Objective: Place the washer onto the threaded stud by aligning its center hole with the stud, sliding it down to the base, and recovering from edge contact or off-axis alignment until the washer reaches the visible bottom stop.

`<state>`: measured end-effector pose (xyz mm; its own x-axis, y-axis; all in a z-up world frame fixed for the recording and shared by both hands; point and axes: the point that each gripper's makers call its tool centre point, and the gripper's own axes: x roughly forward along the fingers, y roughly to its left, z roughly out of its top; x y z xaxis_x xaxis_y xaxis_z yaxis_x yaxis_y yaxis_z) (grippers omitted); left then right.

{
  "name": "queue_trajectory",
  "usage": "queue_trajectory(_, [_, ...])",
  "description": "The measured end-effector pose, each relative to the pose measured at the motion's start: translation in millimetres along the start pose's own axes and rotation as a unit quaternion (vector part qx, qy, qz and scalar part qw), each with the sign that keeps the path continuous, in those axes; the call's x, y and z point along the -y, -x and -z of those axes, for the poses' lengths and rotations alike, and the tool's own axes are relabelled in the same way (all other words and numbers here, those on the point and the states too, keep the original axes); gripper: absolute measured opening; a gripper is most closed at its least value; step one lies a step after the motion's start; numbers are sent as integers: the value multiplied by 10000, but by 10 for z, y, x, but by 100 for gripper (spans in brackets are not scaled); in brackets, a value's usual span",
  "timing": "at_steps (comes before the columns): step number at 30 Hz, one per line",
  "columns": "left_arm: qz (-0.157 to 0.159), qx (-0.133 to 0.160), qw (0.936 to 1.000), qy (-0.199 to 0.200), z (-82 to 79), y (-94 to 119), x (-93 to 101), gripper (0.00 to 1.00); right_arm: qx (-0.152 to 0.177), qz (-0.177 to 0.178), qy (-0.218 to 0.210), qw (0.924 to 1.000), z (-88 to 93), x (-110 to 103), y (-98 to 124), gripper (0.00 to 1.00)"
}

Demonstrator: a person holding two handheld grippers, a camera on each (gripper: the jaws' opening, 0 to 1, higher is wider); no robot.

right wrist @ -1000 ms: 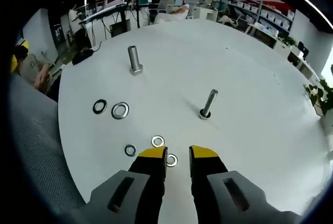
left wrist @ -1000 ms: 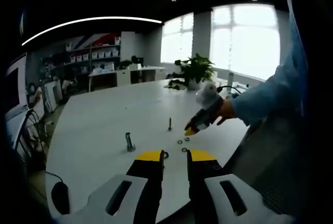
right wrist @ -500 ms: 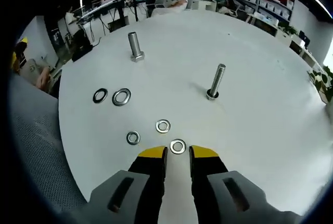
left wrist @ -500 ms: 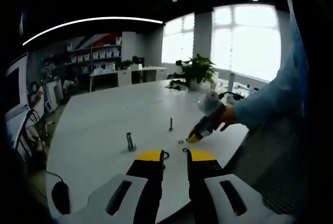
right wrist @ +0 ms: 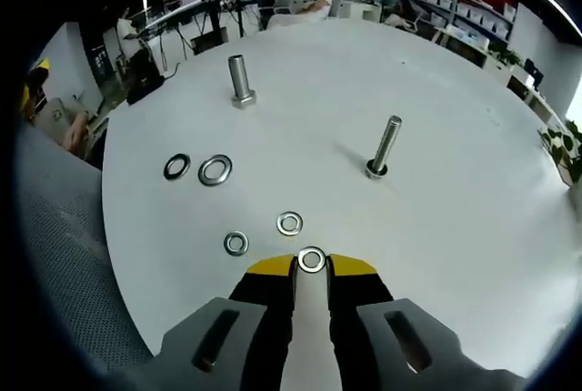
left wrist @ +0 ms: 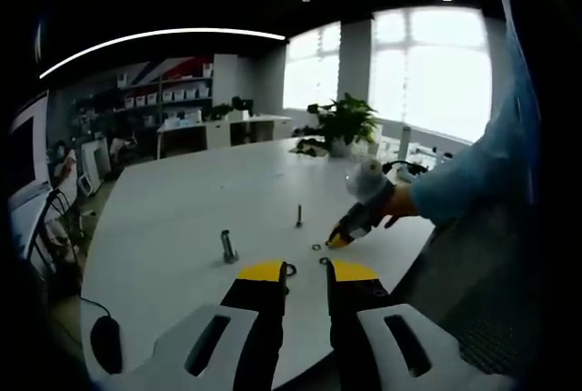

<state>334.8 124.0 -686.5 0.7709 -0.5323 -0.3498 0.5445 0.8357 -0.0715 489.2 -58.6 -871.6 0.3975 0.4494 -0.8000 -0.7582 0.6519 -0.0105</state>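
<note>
My right gripper is low over the white table. Its yellow tips stand on either side of a small steel washer, which fills the gap between them and lies at table level. The thin threaded stud stands upright farther off to the right, with a ring at its base. In the left gripper view the right gripper touches down just right of that stud, held by a hand in a blue sleeve. My left gripper hangs open near the table edge with nothing in it.
A thicker bolt stands upright at the far left. Two more small washers, a larger washer and a black ring lie loose. A potted plant stands at the table's far end. Grey fabric borders the near-left rim.
The right gripper came forward and down onto the nearest washer, and its jaws narrowed around it. The left gripper has stayed still.
</note>
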Motion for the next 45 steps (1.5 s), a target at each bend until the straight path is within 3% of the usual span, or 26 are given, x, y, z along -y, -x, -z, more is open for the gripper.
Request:
queue_trajectory(13, [1, -14, 10000, 10, 6, -4, -1, 16, 51, 0, 56, 10000, -47, -31, 16, 14])
queue_trajectory(35, [1, -50, 10000, 0, 14, -6, 0, 16, 230, 95, -129, 9996, -134, 116, 85, 14])
queue_trajectory(45, [31, -56, 10000, -8, 16, -6, 11, 16, 417, 199, -40, 9989, -312, 198, 163, 14])
